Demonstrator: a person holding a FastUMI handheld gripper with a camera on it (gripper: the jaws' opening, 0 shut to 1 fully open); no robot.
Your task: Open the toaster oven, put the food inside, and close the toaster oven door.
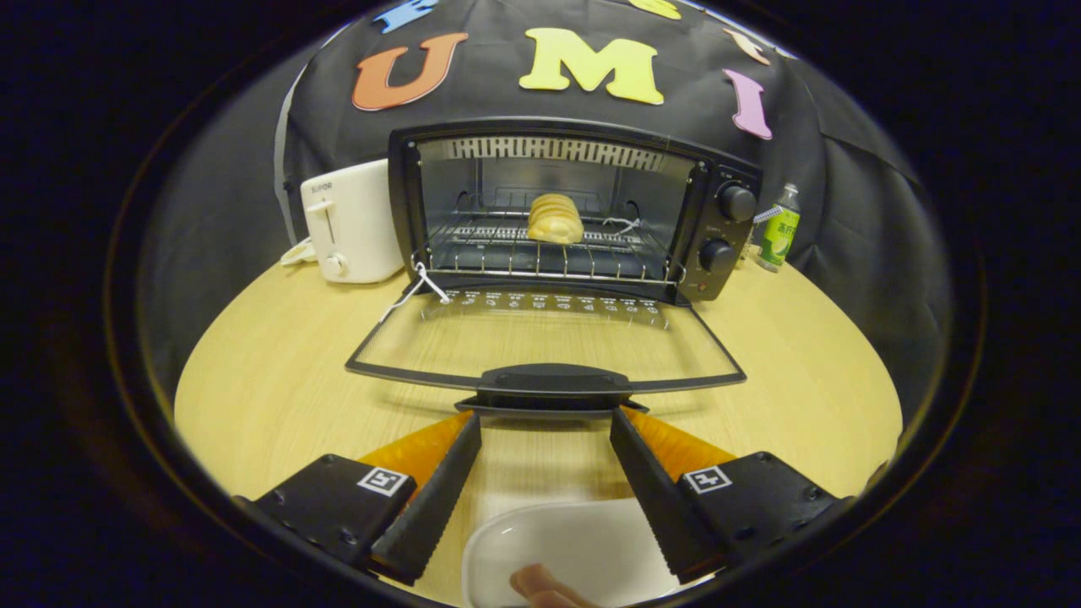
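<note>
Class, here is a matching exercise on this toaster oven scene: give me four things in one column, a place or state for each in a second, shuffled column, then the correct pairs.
Things
1. golden bread roll
2. glass oven door with black handle
3. white pop-up toaster
4. green drink bottle

Places or states
A. beside the black toaster oven's knobs
B. folded down flat, just ahead of the open claw
C. on the wire rack inside
D. on the oven's far side from the knobs

Pairs: 1-C, 2-B, 3-D, 4-A

Hidden or cut off
The plate [574, 540] and, apparently, a fingertip [540, 585] are cut at the bottom; the bottle [779, 228] label is too small.
</note>
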